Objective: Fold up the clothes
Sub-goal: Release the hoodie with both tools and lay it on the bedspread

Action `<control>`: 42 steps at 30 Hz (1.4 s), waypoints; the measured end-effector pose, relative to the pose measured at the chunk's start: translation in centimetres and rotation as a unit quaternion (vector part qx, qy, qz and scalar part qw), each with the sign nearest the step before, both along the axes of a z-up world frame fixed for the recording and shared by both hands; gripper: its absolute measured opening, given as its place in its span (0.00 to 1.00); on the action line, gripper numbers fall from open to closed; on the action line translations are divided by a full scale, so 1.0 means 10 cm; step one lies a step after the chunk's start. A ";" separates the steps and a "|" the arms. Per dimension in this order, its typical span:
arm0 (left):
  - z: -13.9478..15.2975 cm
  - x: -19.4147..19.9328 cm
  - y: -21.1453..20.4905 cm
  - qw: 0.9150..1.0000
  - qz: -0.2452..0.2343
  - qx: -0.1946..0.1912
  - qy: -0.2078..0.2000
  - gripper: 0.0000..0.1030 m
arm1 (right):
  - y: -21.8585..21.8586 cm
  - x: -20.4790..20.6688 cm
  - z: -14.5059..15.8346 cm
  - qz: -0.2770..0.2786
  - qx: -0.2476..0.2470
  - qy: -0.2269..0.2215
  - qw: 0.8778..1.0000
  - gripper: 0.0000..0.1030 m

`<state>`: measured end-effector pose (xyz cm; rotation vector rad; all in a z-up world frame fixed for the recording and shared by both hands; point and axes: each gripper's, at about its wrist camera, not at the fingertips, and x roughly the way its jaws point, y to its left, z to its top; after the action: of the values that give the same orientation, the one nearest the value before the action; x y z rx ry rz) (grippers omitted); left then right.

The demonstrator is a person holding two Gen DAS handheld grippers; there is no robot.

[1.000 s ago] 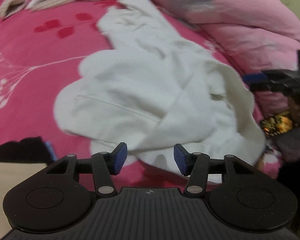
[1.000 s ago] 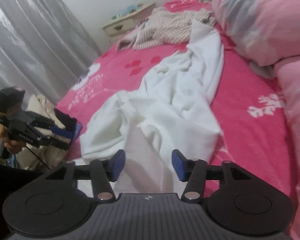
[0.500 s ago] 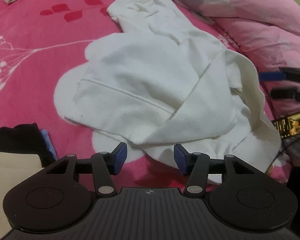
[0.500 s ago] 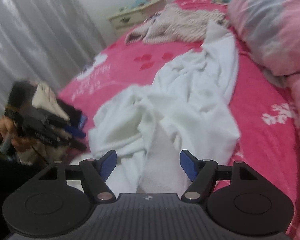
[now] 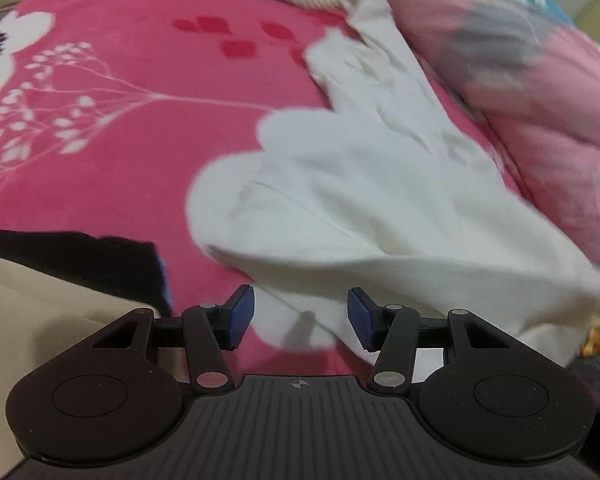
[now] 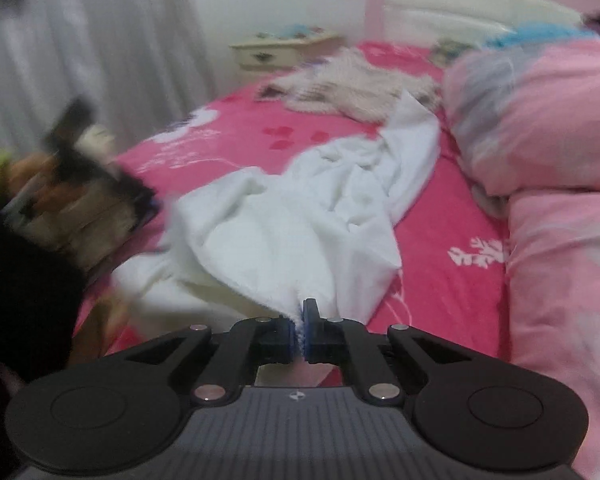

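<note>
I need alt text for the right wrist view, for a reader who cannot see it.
The right hand-held gripper is shut on an edge of a white garment that lies rumpled on a pink bed sheet. A pink duvet is heaped at the right.

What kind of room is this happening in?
Most likely a bedroom: a bed with a pink floral sheet, a rumpled pink duvet, and a small cream bedside cabinet by the curtain.

Both cams low over the bed [image 5: 120,168], close in. L wrist looks down at the white garment [image 5: 360,208]; R wrist faces along the bed twd the nightstand [image 6: 288,50]. Shared: garment, pink duvet [image 6: 540,120].
</note>
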<state>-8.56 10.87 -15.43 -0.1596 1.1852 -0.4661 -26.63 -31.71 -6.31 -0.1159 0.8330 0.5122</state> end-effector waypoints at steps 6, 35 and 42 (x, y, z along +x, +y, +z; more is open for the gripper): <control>0.08 0.21 0.08 0.999 0.022 0.017 -0.021 0.52 | 0.19 -0.31 -0.30 0.056 -0.105 -0.006 0.993 0.05; 0.03 0.18 -0.29 0.983 -0.126 0.130 -0.018 0.48 | -0.22 -0.12 -0.20 0.029 0.073 0.076 0.994 0.61; 0.10 0.48 -0.20 0.997 -0.042 0.057 -0.025 0.54 | -0.69 0.17 -0.17 -0.154 0.182 0.087 0.967 0.65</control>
<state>-3.74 8.87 -14.40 -0.0009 1.1694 -0.4722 -24.91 -38.60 -8.01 0.3972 0.8958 0.3777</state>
